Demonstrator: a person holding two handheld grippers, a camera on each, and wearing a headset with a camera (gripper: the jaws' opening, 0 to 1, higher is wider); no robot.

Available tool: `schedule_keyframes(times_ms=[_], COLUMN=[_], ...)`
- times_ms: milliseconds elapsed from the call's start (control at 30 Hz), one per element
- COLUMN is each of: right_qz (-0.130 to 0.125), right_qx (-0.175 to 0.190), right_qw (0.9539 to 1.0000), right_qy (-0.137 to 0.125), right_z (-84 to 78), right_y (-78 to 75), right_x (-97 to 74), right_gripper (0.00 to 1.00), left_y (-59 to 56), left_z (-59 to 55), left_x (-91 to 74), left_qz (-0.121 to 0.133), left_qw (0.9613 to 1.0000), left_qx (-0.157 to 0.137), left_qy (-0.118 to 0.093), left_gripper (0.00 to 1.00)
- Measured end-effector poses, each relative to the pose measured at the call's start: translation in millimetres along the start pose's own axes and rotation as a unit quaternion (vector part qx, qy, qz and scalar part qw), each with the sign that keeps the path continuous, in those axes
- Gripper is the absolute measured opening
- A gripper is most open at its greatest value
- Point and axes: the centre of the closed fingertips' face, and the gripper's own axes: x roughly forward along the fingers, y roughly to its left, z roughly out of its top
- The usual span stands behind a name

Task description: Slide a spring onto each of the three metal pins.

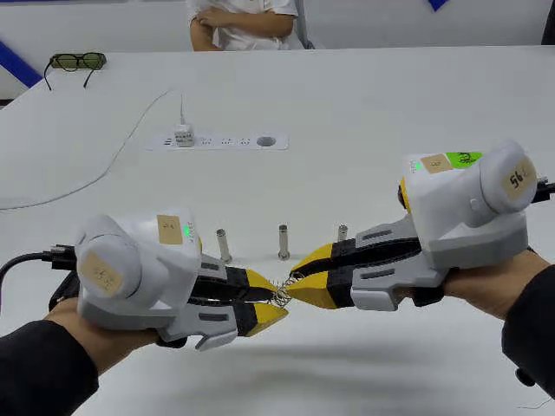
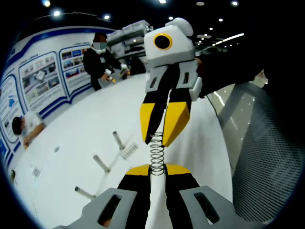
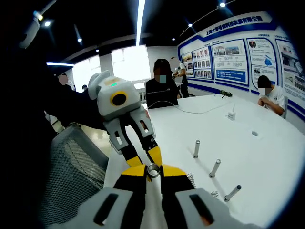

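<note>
A small metal spring (image 1: 282, 291) is stretched between my two grippers above the table's near part. My left gripper (image 1: 274, 302) is shut on one end and my right gripper (image 1: 295, 279) on the other. In the left gripper view the spring (image 2: 156, 155) runs from my left gripper (image 2: 157, 171) up into the right gripper's yellow tips. Its round end (image 3: 153, 170) sits at my right gripper (image 3: 153, 173). Three bare upright metal pins (image 1: 223, 245) (image 1: 283, 241) (image 1: 342, 232) stand in a row just behind the grippers. Two loose springs (image 3: 191, 180) (image 3: 214, 194) lie beside the pins.
A white power strip (image 1: 217, 139) with a plugged charger and cable lies mid-table. Dark glasses (image 1: 76, 61) rest at the far left. A person sits at the far edge (image 1: 243, 22). A mesh chair (image 3: 71, 176) stands beside the table.
</note>
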Motion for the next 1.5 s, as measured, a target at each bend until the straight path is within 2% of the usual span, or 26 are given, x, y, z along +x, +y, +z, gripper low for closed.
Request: schedule_keyframes(times_ms=[400,833,1133,1300,1400,1500], right_qz=[-0.012,-0.02,-0.027,-0.027,-0.025,-0.023], right_qx=[-0.039,-0.037,-0.028,-0.027,-0.027,-0.026], right_qw=[0.999,0.999,0.9992,0.9991,0.9991,0.9991], right_qy=[0.016,0.013,0.013,0.016,0.02,0.022], right_z=[0.3,-0.6,0.9,-0.5,-1.9,-2.6], right_y=[-0.6,-5.8,-8.6,-8.5,-7.2,-6.6], right_x=[3.9,2.9,1.2,1.0,1.9,2.4], right_gripper=[0.13,0.12,0.11,0.11,0.11,0.11], left_y=[0.9,2.3,3.8,1.5,2.8,4.7], left_z=[1.1,-1.9,1.6,4.7,11.5,14.7], left_x=[2.9,2.9,5.5,7.1,5.7,4.2], left_qz=[0.002,0.007,0.014,0.012,0.017,0.022], left_qw=[0.9999,0.9996,0.9997,0.9996,0.9993,0.9991], left_qx=[-0.011,-0.023,-0.013,-0.014,-0.012,-0.002], left_qy=[-0.005,-0.012,-0.016,-0.019,-0.031,-0.035], left_gripper=[0.1,0.1,0.12,0.2,0.23,0.21])
